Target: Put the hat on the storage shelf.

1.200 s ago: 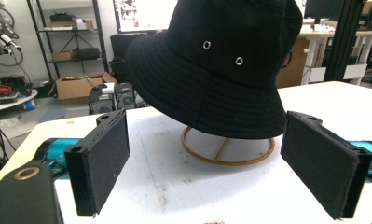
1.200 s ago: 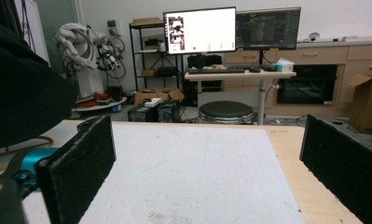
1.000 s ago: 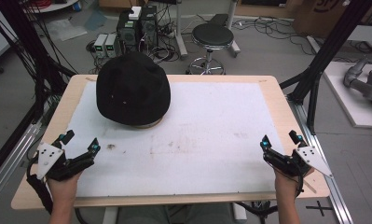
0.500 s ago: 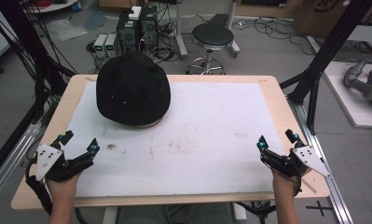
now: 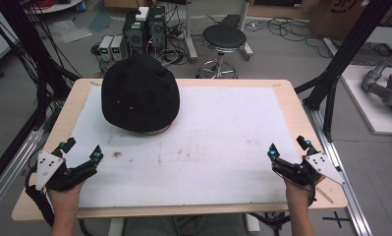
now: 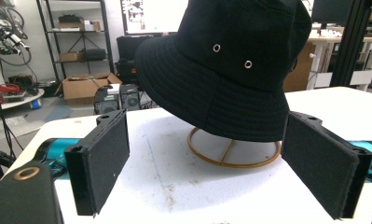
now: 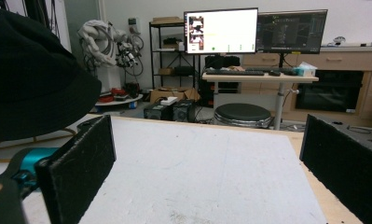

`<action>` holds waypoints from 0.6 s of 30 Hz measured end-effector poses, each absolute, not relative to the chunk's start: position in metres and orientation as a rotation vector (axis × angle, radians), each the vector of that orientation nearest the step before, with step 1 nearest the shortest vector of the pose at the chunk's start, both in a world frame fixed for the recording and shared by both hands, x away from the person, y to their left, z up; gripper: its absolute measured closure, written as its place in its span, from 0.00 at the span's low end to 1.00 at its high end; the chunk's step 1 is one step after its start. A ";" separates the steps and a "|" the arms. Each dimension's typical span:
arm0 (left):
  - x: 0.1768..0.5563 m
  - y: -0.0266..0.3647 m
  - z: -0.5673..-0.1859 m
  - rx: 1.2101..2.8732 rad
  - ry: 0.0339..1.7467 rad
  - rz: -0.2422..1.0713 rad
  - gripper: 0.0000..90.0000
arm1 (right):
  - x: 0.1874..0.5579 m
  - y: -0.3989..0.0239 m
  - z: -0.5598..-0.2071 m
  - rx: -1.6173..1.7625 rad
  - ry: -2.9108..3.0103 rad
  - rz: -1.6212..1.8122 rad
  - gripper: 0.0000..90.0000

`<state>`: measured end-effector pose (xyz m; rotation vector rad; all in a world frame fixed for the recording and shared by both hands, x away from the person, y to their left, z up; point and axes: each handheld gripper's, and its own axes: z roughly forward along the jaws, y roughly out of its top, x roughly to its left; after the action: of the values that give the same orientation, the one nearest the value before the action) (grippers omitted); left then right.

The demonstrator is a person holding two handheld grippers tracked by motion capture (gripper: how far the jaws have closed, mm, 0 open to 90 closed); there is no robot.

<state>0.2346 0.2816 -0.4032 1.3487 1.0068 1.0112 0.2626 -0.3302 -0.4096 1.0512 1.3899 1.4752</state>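
Observation:
A black bucket hat (image 5: 139, 93) rests on a round gold wire stand (image 6: 234, 148) at the back left of the white table top (image 5: 218, 123). My left gripper (image 5: 80, 150) hovers near the front left corner, open, its jaws wide apart and pointing toward the hat (image 6: 230, 60), nothing between them. My right gripper (image 5: 289, 148) is low at the front right edge, open too, with bare table between its pads. In the right gripper view the hat (image 7: 32, 79) looms at the far left.
A black stool (image 5: 224, 42) and computer boxes (image 5: 144, 24) stand on the floor behind the table. Black frame posts (image 5: 336, 73) rise at the right. A desk with monitors (image 7: 221, 30) is seen far off. The wooden table edge (image 5: 311, 128) borders the white mat.
My right gripper has drifted slightly left and forward along the front right edge. The left gripper and the hat have stayed put.

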 end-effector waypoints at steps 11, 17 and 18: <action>0.235 0.283 -0.403 1.347 1.010 1.010 0.17 | 0.263 -0.329 -0.411 1.055 1.403 1.461 0.03; 0.235 0.284 -0.403 1.350 1.014 1.012 0.18 | 0.264 -0.329 -0.411 1.045 1.408 1.455 0.03; 0.234 0.284 -0.404 1.349 1.014 1.012 0.17 | 0.264 -0.329 -0.411 1.052 1.407 1.455 0.03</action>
<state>0.2345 0.2835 -0.4035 1.3494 1.0143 1.0116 0.2643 -0.3286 -0.4107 1.0515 1.4071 1.4547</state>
